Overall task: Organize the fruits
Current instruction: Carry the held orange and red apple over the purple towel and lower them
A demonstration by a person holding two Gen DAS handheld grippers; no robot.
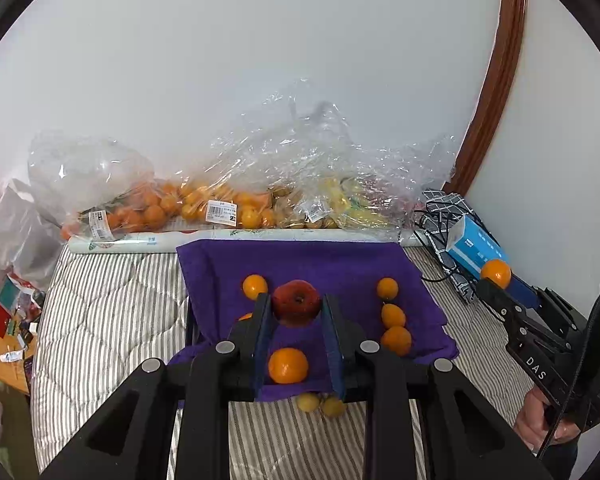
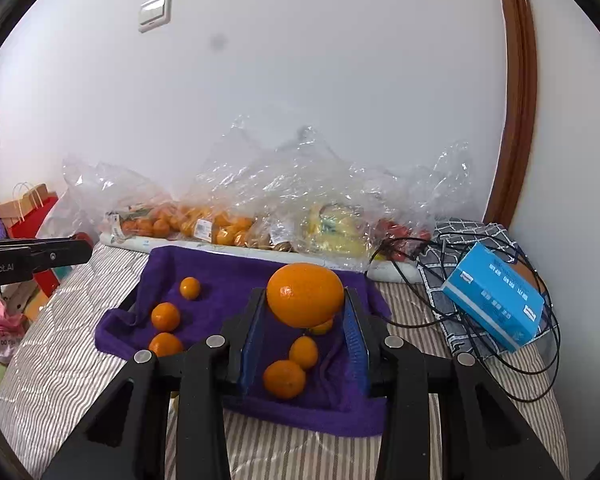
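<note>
Purple towel [image 1: 340,268] is the sorting area, spread over a dark tray on the striped bedding [image 1: 112,320]; small oranges sit in loose rows, likely grouped by kind. Left gripper [image 1: 297,308] is clamped on a red apple [image 1: 296,300], held above the towel's middle, stem dimple facing the camera, so its axis runs roughly along the fingers. Right gripper [image 2: 305,300] pinches a large orange [image 2: 305,294] at the fingertips, stem scar toward the camera and left, long axis across the jaws. Both lifted clear, probably mid-carry. Unsorted fruit bags [image 1: 228,200] wait by the wall.
</note>
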